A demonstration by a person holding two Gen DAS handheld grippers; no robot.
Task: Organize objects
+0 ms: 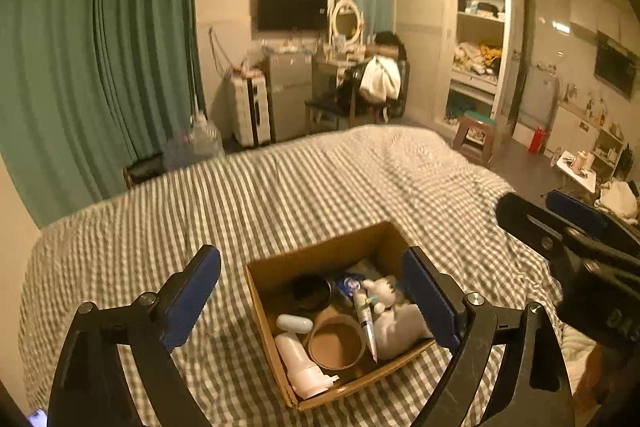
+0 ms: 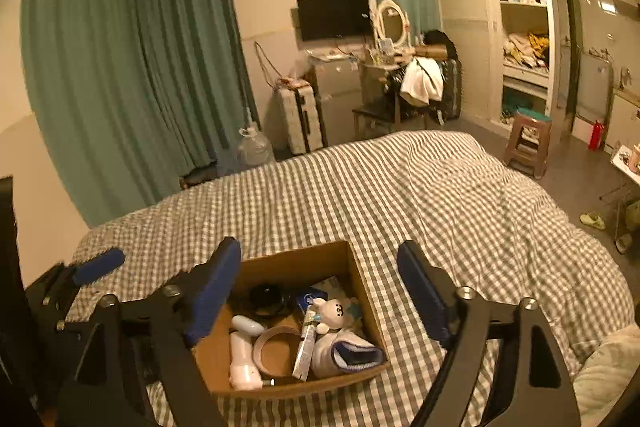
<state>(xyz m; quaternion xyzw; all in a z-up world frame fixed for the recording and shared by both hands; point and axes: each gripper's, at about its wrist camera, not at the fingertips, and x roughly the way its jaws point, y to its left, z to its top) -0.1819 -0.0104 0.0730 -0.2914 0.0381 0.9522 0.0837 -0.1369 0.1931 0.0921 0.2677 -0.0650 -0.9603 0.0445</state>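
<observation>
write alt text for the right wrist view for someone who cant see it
An open hand-held gripper hovers over a cardboard box on a gingham-covered bed. The box holds a tape roll, white bottle, tube, bunny toy and other small items. Behind are teal curtains and a wall TV.

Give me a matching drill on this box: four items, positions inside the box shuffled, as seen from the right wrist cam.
Items
1. tape roll
2. black round case
3. rabbit toy
4. white bottle

Positions in the cardboard box
A. far end, near the back wall
B. near-left corner, lying on its side
C. near middle, between bottle and tube
D. right side, above the folded cloth

Pairs: 1-C, 2-A, 3-D, 4-B

The same layout shows in the left wrist view: tape roll centred, white bottle at its left.
</observation>
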